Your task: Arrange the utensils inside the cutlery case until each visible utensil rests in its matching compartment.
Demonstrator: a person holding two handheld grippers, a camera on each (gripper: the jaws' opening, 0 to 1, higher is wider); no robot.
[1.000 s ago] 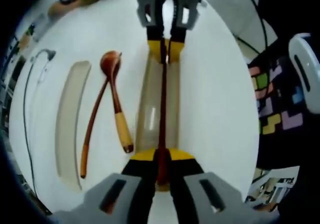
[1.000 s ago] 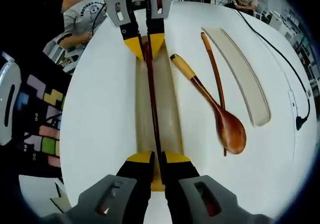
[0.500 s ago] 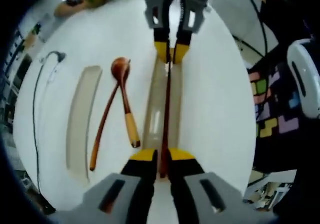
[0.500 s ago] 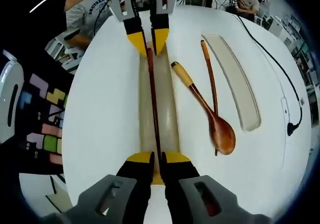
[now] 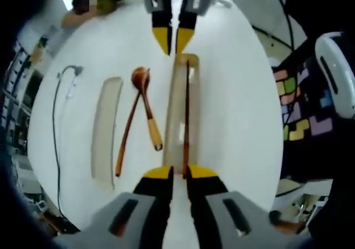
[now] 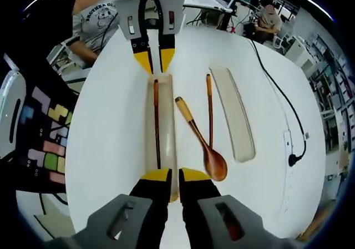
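Both tools hang let go, the left tool (image 5: 176,174) and right tool (image 6: 168,177) at either end of the case (image 6: 160,127) where one chopstick (image 6: 157,121) lies, so next grab the spoon (image 6: 202,143) gently by its handle.

I can see some words on a grey T-shirt (image 6: 97,21) that a person across the table is wearing, in my right gripper view. The letters are dark and sit in a curved line across the chest. They are too small and bent for me to read for sure. There is also a little dark picture under the letters, but I cannot tell what it is. I cannot find any other words, numbers or signs that I can read in my left gripper view or my right gripper view.
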